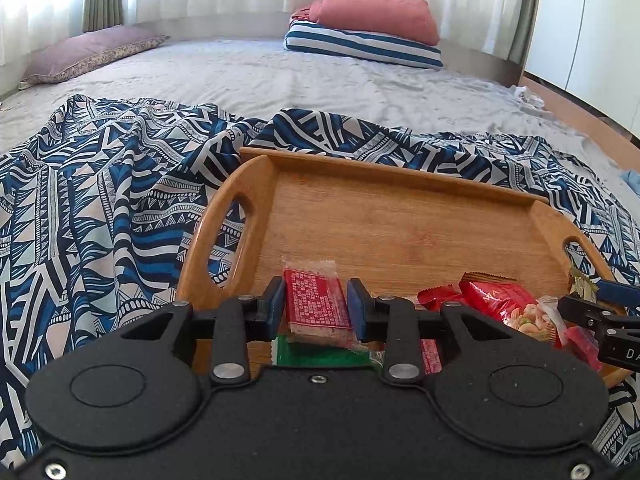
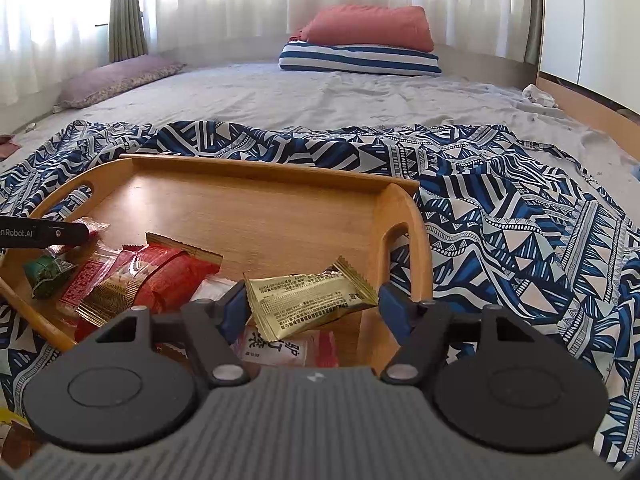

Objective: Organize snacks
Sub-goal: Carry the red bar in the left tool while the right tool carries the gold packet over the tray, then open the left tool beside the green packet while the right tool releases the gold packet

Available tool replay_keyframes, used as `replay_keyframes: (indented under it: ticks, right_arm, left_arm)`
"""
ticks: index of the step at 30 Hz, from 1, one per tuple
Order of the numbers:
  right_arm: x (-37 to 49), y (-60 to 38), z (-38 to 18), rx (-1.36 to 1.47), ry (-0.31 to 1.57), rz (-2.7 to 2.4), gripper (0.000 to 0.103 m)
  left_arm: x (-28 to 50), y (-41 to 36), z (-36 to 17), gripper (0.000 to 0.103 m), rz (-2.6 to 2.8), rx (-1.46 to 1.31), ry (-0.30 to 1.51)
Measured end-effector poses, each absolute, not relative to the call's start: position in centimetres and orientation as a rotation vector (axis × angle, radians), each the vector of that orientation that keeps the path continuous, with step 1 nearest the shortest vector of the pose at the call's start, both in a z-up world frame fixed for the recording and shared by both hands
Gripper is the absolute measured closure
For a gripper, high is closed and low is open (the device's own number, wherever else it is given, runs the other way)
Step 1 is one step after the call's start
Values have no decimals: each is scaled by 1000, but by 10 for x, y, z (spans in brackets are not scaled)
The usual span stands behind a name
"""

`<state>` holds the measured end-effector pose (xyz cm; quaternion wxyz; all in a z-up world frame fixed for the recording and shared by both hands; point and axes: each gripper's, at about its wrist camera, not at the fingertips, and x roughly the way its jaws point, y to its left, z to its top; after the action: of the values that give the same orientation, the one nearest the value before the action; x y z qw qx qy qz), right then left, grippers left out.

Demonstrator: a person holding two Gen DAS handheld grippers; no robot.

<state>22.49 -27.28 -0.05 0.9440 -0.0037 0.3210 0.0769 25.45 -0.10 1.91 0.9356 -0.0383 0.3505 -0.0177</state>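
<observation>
Your left gripper (image 1: 316,300) is pinching a red snack packet (image 1: 318,306) between its blue pads, held over the near end of the wooden tray (image 1: 400,216). Your right gripper (image 2: 310,306) has its jaws spread around a gold packet (image 2: 310,300); the left pad touches it, the right one stands clear, so I'd call that one let go. Beyond and beside both grippers, a jumble of red and green snacks crowds the tray's near edge while the far half is bare. Looks like early days, sorting mostly left.

Snacks heaped in a wooden tray (image 2: 256,168) on the bed

At lower centre, the right gripper (image 2: 310,304) has its jaws parted around a gold packet (image 2: 308,300); red packets (image 2: 160,276) lie to its left.
</observation>
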Motion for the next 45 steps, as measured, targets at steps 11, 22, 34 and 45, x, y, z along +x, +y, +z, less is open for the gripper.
replay_keyframes:
  ticks: [11,22,34,45]
  right_arm:
    - [225,-273,-1,-7,655,161,25]
    - [224,-272,1,-7,650,162,17]
    - [214,-265,13,-15,635,179,8]
    - [183,-260,36,1,571,221,0]
  left_arm:
    - [255,-1,16,71,-30,-79,723]
    - [254,-3,18,71,-23,-64,729]
    - [237,-1,39,39,-33,-30,705]
    - [198,-6,62,12,-92,4,660]
